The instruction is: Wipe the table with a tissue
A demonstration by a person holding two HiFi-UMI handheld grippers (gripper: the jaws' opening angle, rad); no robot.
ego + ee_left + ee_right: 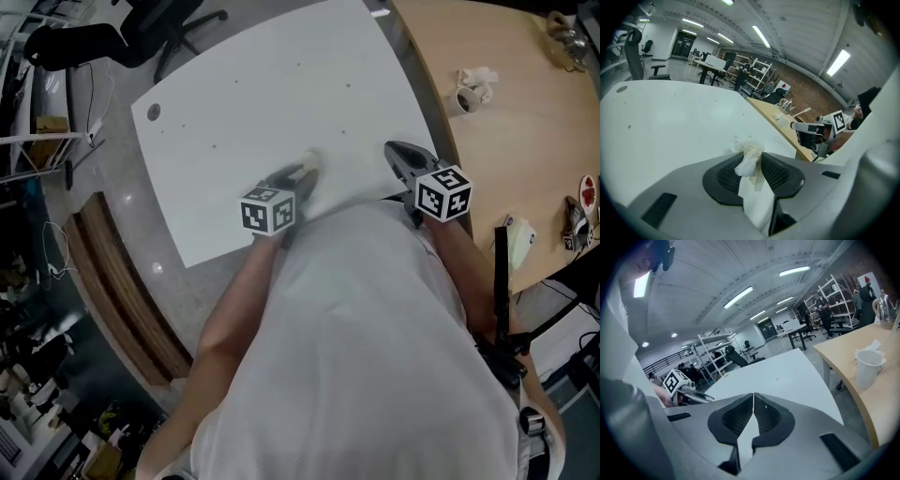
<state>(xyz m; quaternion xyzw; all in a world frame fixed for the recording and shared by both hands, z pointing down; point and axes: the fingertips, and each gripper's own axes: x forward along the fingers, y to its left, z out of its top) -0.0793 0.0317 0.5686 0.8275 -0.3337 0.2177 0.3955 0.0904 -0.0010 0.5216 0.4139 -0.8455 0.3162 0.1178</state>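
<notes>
The left gripper (752, 164) had its fingers (780, 173) clenched on a crumpled tissue (749, 157), plain in its own view. In the head view the tissue was only a pale wad against the white surface (262, 103). The right gripper (753, 401) showed its fingers pressed together, empty, in its own view; the head view placed it near the surface's edge.

a wooden table (511, 150) stands on the grey floor (117, 202), a black office chair (141, 28) beyond. strip lights (761, 36) line the ceiling; metal shelves (841, 291) and a brick wall (811, 96) stand behind.
</notes>
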